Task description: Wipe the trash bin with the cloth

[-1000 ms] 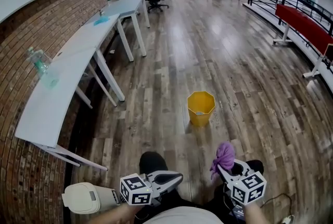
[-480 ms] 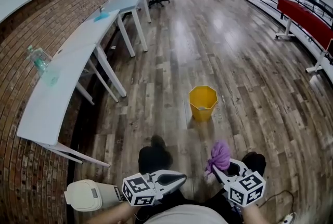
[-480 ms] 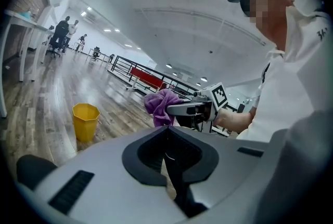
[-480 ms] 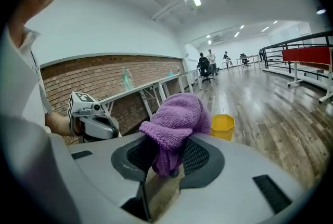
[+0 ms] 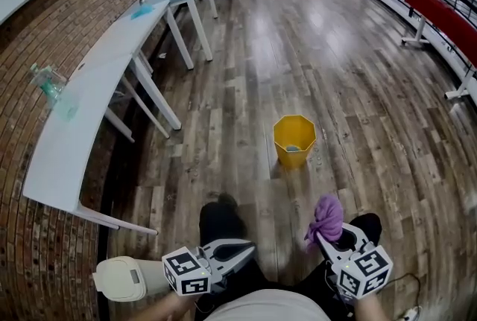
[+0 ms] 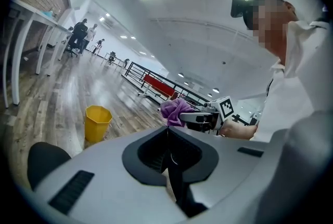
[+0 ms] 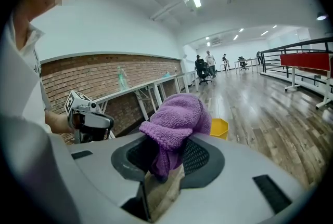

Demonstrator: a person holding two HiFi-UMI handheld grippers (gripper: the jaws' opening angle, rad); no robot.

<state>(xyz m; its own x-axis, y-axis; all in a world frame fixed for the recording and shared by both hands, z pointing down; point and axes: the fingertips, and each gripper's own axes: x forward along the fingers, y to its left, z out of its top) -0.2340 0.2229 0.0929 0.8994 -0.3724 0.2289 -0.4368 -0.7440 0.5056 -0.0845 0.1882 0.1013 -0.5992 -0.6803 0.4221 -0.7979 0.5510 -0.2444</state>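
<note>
Cloth (image 7: 174, 124) sits clamped in your right gripper (image 5: 323, 237) — its own view hides most of the yellow trash bin (image 5: 294, 142); head view shows it well ahead on the floor (image 5: 358, 89). Your left gripper (image 5: 250, 246) — jaws together, empty.

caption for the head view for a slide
Purple cloth in the right gripper, yellow bin ahead on the floor

The purple cloth (image 7: 177, 116) is clamped in the right gripper (image 7: 165, 163) (bunched up above the jaws), and the yellow trash bin (image 7: 220, 128) is glimpsed beyond it.
</note>
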